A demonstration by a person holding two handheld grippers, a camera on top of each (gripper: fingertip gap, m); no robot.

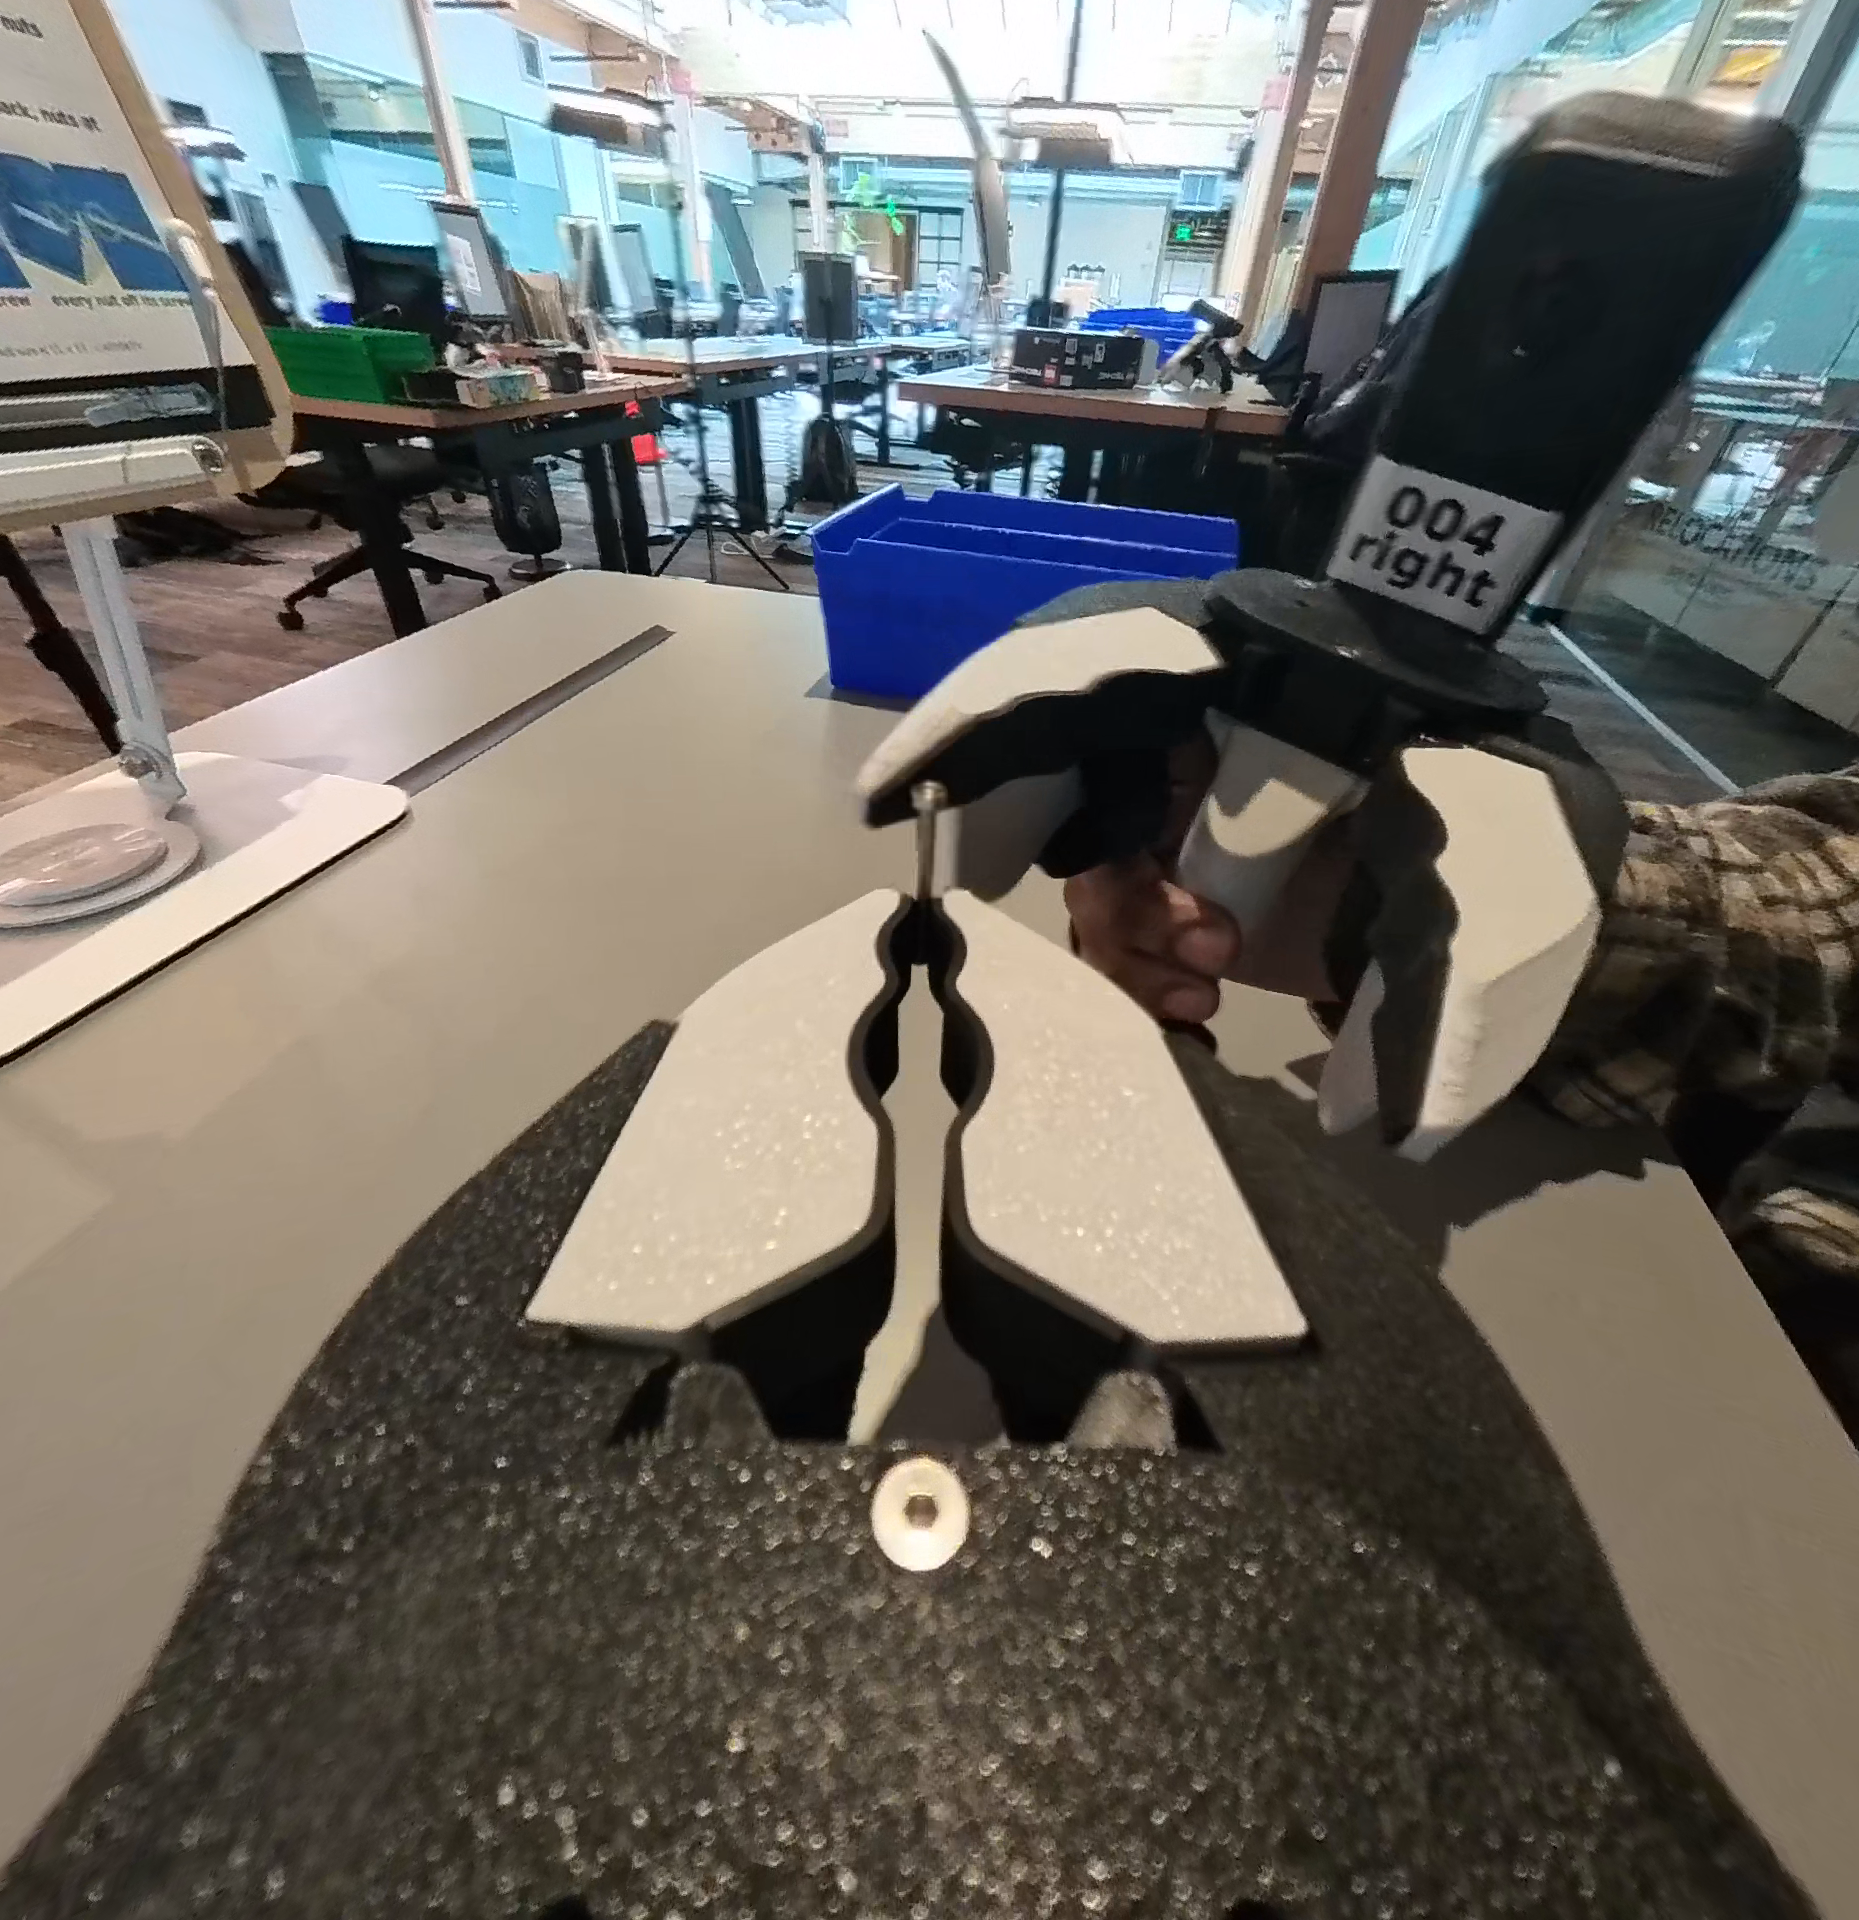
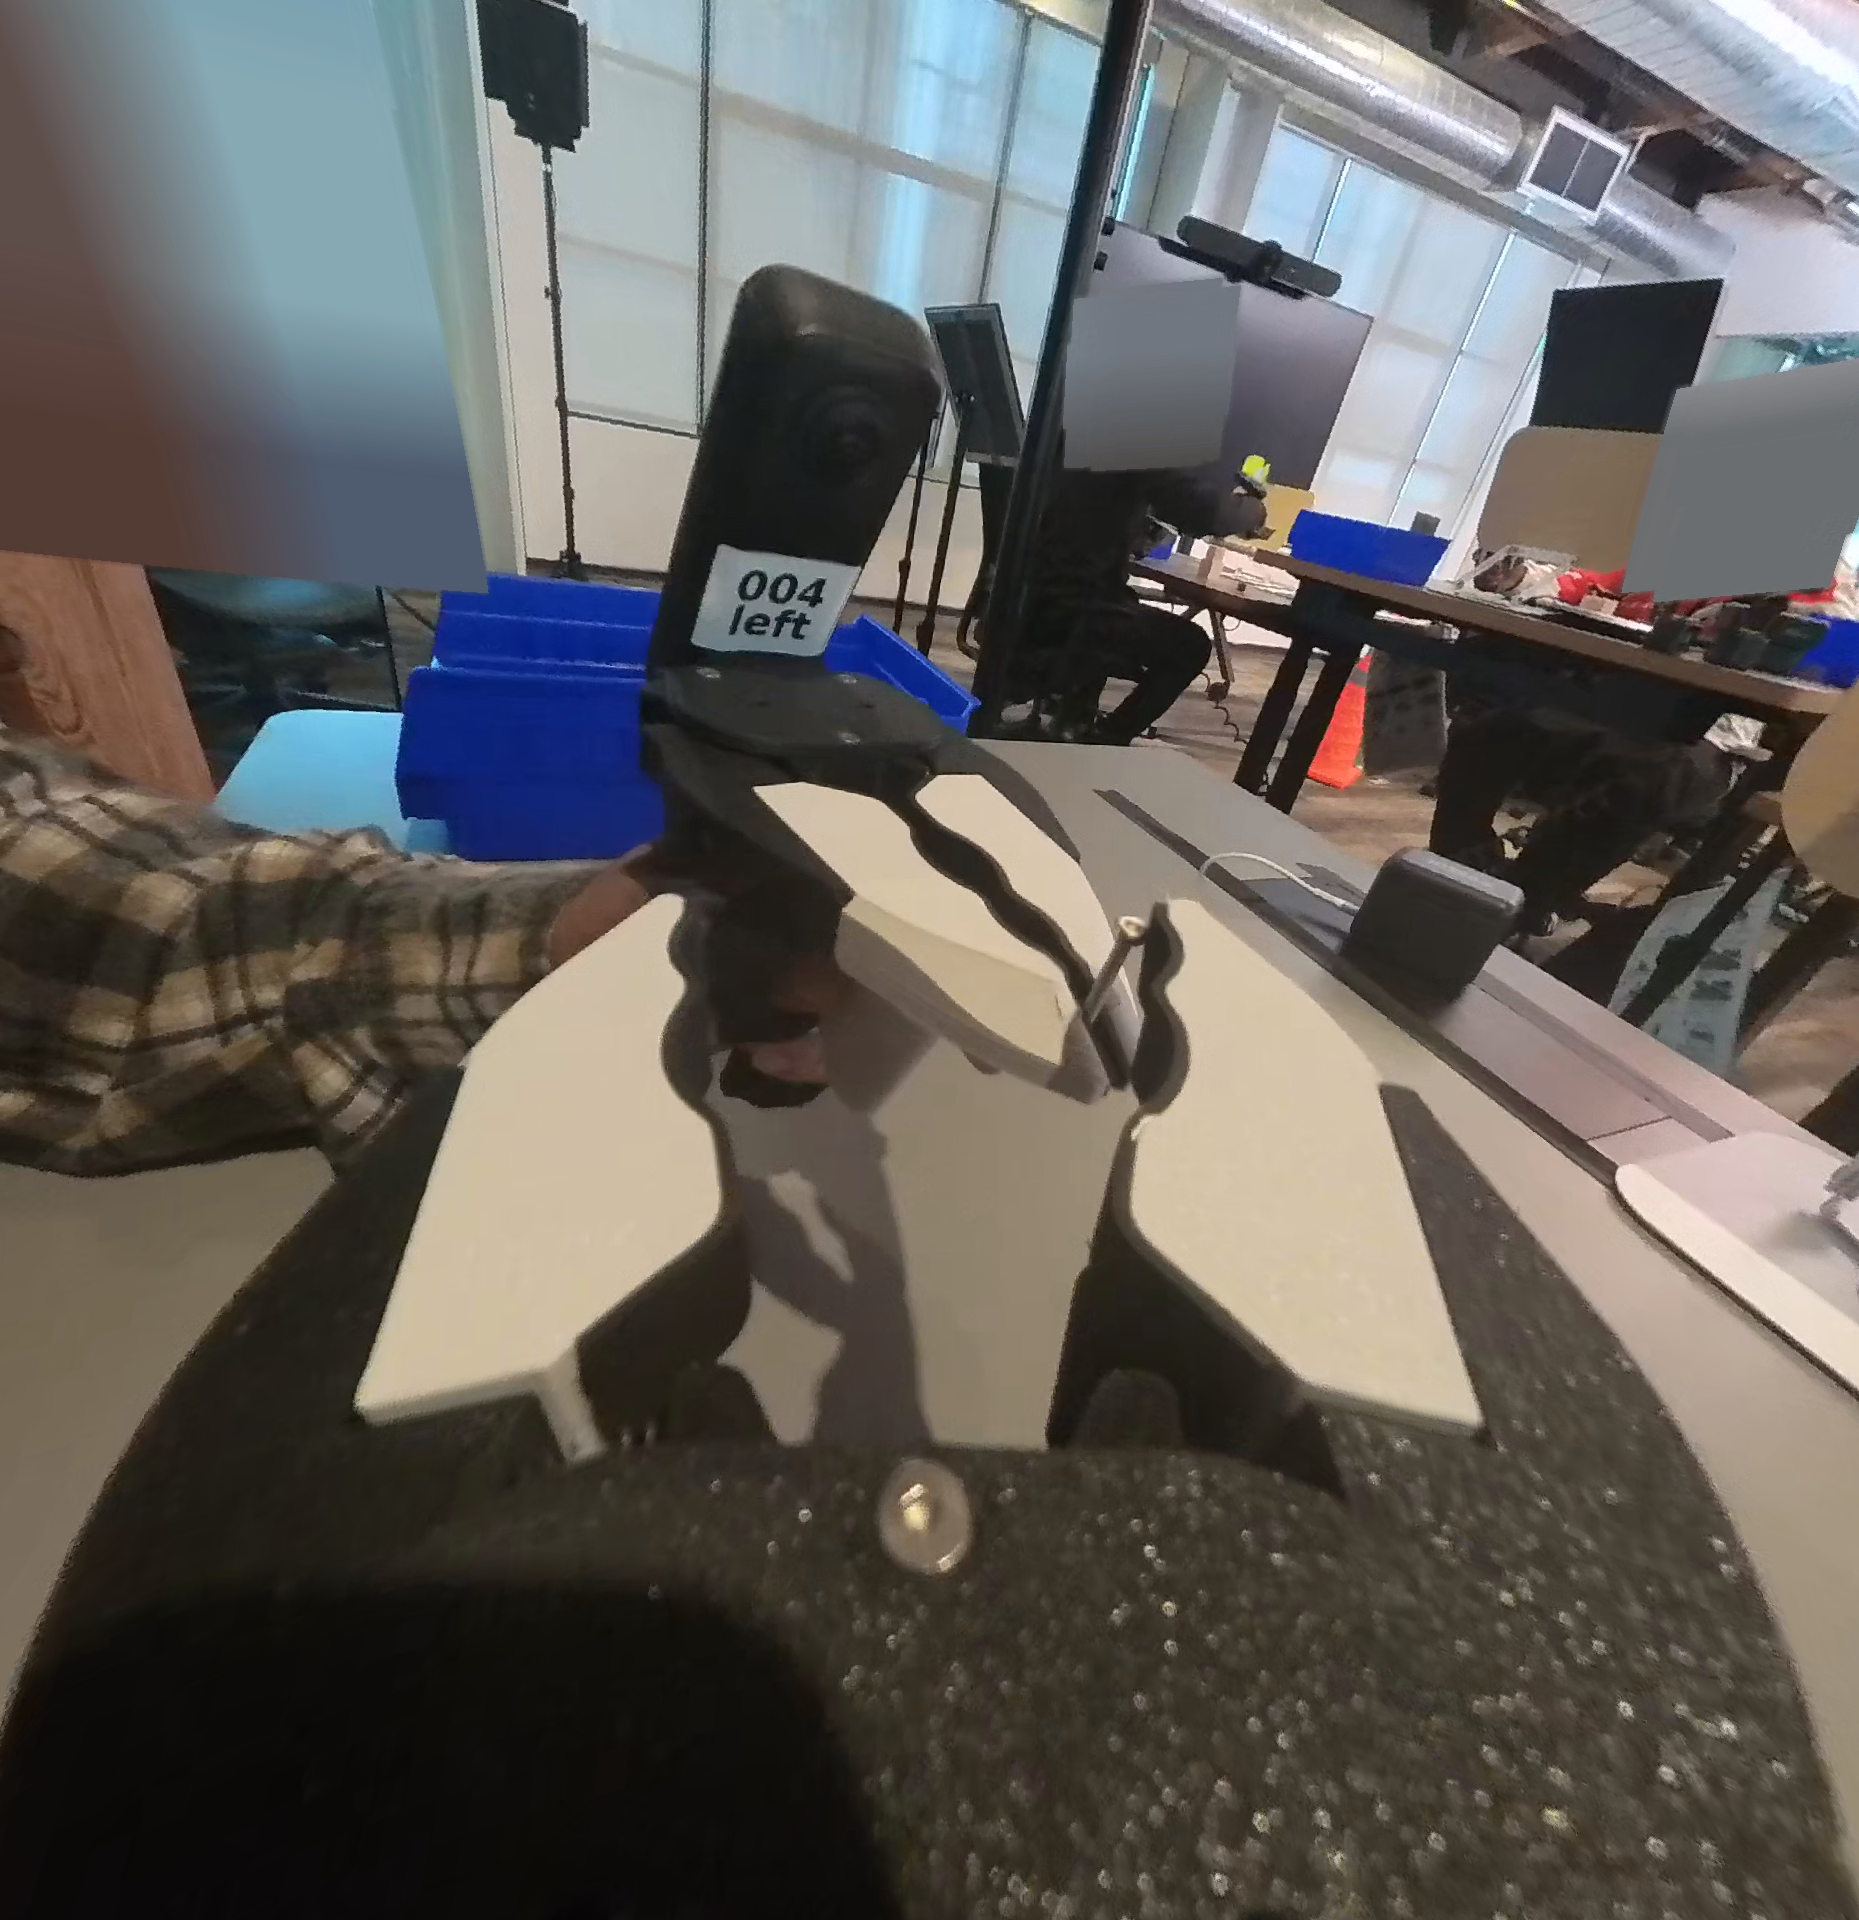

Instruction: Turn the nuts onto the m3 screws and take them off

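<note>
The left gripper (image 1: 922, 914) is seen closed at its tips on the lower end of a thin metal screw (image 1: 927, 840), which is held upright above the grey table (image 1: 489, 987); the screw's head is at the top, just under the tip of one finger of the right gripper (image 1: 1008, 831), though contact cannot be confirmed. In the right wrist view the right gripper (image 2: 914, 966) is shown wide open, nothing being held between its white fingers (image 2: 1268, 1195); the screw (image 2: 1110, 966) is seen tilted just beside the inner edge of the right-hand finger, pinched at its lower end by the left gripper (image 2: 1096, 1065). No nut can be made out on the screw at this size. Each gripper is held by a hand in a plaid sleeve (image 2: 177, 935). A blue bin (image 1: 1008, 582) stands at the far edge of the table; a white stand base (image 1: 177, 842) lies to the left; a small dark box (image 2: 1434, 930) with a white cable is set beside the table's slot.
</note>
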